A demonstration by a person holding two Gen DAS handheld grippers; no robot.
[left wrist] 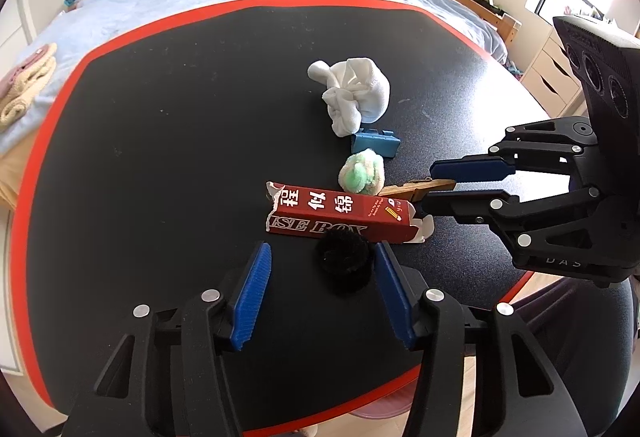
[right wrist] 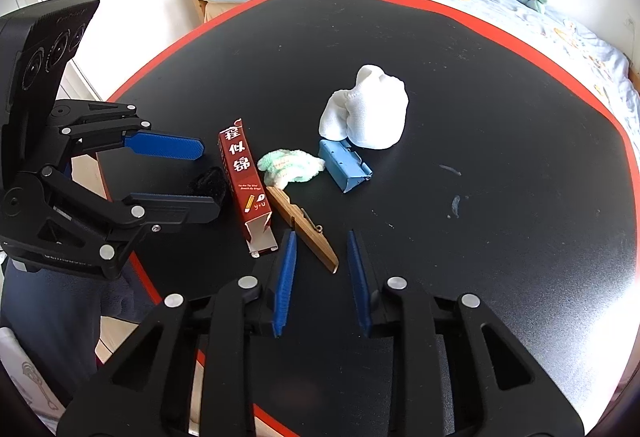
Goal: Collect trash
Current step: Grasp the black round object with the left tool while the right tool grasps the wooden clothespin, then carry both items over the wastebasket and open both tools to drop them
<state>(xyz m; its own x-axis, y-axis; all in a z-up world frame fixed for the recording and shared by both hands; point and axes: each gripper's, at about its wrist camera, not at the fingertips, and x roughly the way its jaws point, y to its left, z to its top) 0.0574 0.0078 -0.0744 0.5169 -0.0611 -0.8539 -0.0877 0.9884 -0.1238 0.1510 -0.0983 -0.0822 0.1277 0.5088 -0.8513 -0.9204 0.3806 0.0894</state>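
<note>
Nothing looks collected yet: the box [left wrist: 340, 215], pompom [left wrist: 344, 263], peg [right wrist: 306, 231] and other bits lie mid-frame on the table [left wrist: 180, 117], the half-open left gripper [left wrist: 320, 289] astride the pompom, the narrower right gripper [right wrist: 322, 277] astride the peg, neither clamping

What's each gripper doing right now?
Left gripper: open, black fuzzy ball between its jaws, not clamped.
Right gripper: open, wooden clothespin between its jaws, not clamped.
</note>
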